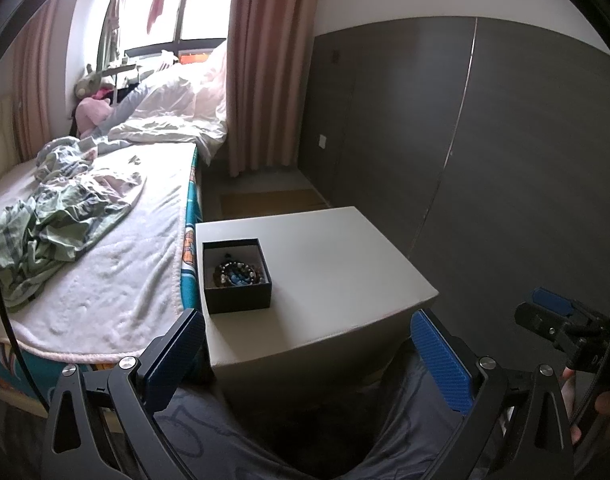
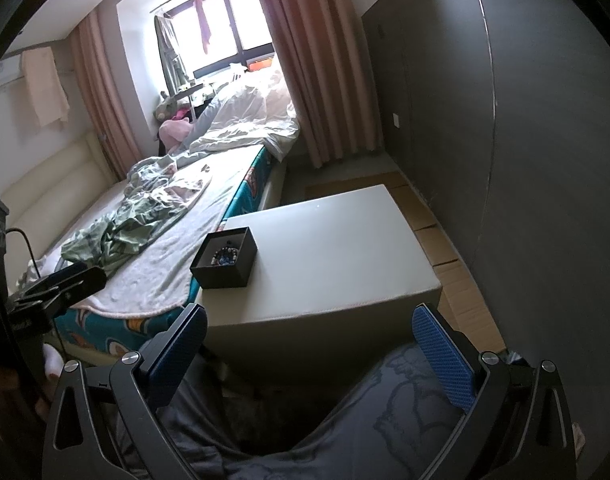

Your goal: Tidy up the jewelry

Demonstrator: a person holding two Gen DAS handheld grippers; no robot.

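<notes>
A small black open box (image 1: 237, 277) (image 2: 224, 258) stands on the left part of a white bedside cabinet (image 1: 337, 280) (image 2: 337, 256). Beaded bracelets (image 1: 237, 273) (image 2: 225, 258) in brown, blue and mixed colours lie coiled inside it. My left gripper (image 1: 307, 322) is held low in front of the cabinet, open, with nothing between its blue pads. My right gripper (image 2: 311, 320) is also open and empty, short of the cabinet's near edge. Each gripper shows at the side of the other's view: the right gripper (image 1: 545, 312), the left gripper (image 2: 65, 280).
A bed (image 1: 105, 248) (image 2: 153, 248) with a white blanket and crumpled green clothing runs along the cabinet's left side. A dark wardrobe wall (image 1: 485, 140) (image 2: 525, 140) closes the right. Cardboard sheets (image 2: 445, 248) cover the floor. A person's grey trousers (image 1: 305, 432) fill the bottom.
</notes>
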